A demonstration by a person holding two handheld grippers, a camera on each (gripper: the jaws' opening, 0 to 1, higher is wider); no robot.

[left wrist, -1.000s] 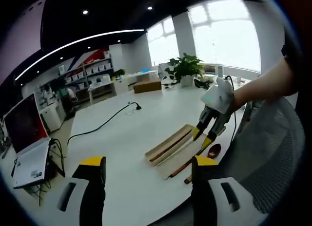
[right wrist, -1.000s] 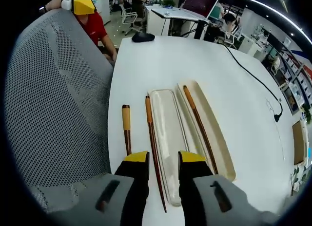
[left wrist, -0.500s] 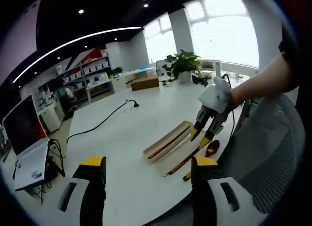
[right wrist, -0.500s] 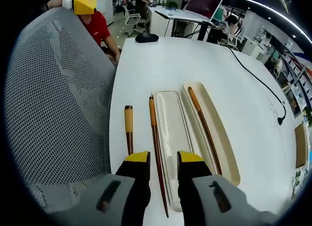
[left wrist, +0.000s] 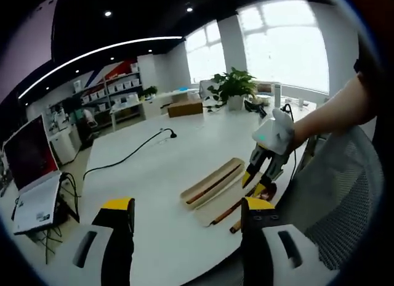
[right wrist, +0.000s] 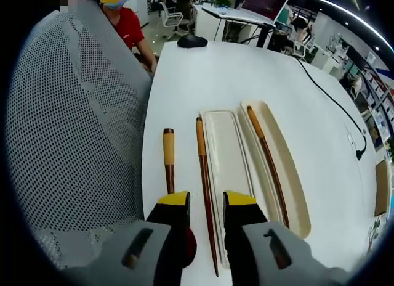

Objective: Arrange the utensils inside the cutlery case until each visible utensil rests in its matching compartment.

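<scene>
Loose chopstick (right wrist: 206,181) on table (right wrist: 203,76) just left of case tray (right wrist: 226,163), between spread jaws of right hand-held gripper (right wrist: 206,203). Spoon (right wrist: 169,175) beside left jaw. Second chopstick (right wrist: 269,169) in far tray (right wrist: 280,169). Best centre, pinch mid-shaft, keep level. Left hand-held gripper (left wrist: 183,206) spread, idle.

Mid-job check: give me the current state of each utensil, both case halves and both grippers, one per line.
Cutlery case: open, one chopstick inside.
Case lid: beside the case, empty.
Chopstick in the case: lying along the case.
Loose chopstick: on the table, beside the lid.
Spoon: on the table, bowl under the right gripper.
Right gripper: open, over the loose chopstick.
Left gripper: open, empty.
</scene>
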